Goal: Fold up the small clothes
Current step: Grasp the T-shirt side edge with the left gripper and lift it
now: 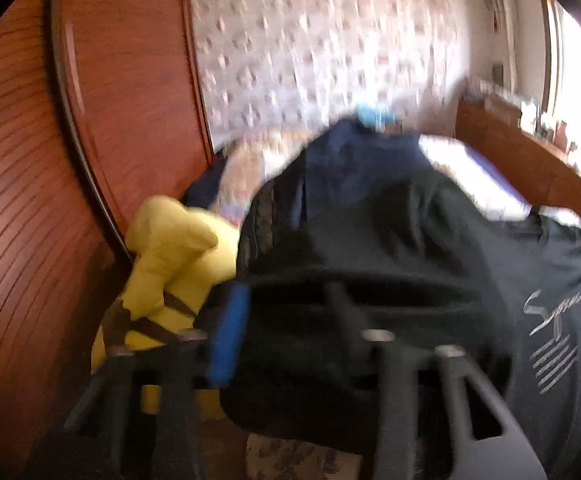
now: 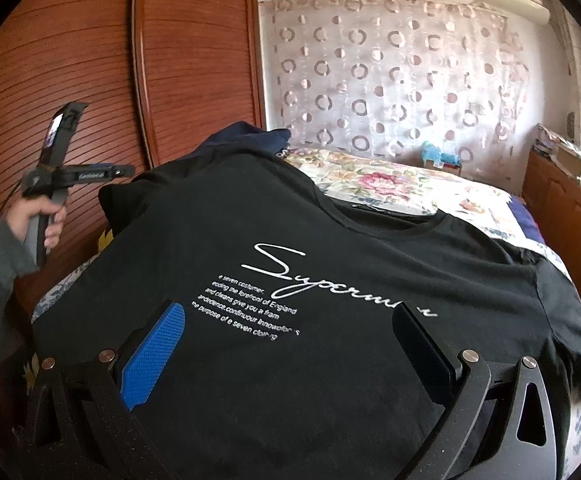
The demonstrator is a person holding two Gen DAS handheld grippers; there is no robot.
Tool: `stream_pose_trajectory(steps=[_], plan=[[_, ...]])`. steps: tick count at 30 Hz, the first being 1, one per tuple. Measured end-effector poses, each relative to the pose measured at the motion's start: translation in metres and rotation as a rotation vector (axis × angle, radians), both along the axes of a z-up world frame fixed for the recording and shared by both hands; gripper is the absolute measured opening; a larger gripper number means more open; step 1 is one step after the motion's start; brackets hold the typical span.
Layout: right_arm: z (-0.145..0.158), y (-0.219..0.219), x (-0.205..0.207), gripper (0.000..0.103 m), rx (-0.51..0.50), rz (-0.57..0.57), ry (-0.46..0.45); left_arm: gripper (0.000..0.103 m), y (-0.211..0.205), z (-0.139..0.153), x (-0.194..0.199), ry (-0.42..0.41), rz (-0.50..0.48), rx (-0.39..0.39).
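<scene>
A black T-shirt with white script print lies spread face up on the bed. My right gripper hovers open and wide over the lower chest print, its blue pad on the left, nothing pinched. In the blurred left wrist view my left gripper is at the shirt's left edge. Its blue pad and dark finger stand narrowly apart, with a fold of black cloth in the gap. The right wrist view shows that gripper in a hand, its tip at the shirt's left sleeve.
Wooden louvred wardrobe doors stand close on the left. A yellow plush toy sits between wardrobe and bed. A navy garment is heaped behind the shirt on the floral bedcover. A wooden bed frame runs along the right.
</scene>
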State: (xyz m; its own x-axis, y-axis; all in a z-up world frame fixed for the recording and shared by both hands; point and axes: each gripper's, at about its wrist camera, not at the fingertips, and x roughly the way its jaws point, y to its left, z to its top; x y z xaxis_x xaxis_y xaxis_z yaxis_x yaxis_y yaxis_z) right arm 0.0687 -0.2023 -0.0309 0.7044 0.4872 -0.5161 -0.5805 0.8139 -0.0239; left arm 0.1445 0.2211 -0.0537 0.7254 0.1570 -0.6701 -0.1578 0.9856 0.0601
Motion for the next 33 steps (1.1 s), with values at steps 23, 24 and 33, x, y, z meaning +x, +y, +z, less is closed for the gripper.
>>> stream_pose_trajectory(steps=[23,24,33], plan=[[-0.007,-0.011,-0.001,0.103,0.033,-0.028,0.035,0.0,-0.044,0.05,0.0,-0.071,-0.16,0.11],[-0.006,-0.011,-0.002,0.103,0.036,-0.029,0.034,0.0,-0.05,0.056,-0.001,-0.087,-0.178,0.123],[-0.009,-0.009,-0.001,0.103,0.045,-0.038,0.038,0.061,-0.046,0.042,0.019,0.029,-0.239,0.17]])
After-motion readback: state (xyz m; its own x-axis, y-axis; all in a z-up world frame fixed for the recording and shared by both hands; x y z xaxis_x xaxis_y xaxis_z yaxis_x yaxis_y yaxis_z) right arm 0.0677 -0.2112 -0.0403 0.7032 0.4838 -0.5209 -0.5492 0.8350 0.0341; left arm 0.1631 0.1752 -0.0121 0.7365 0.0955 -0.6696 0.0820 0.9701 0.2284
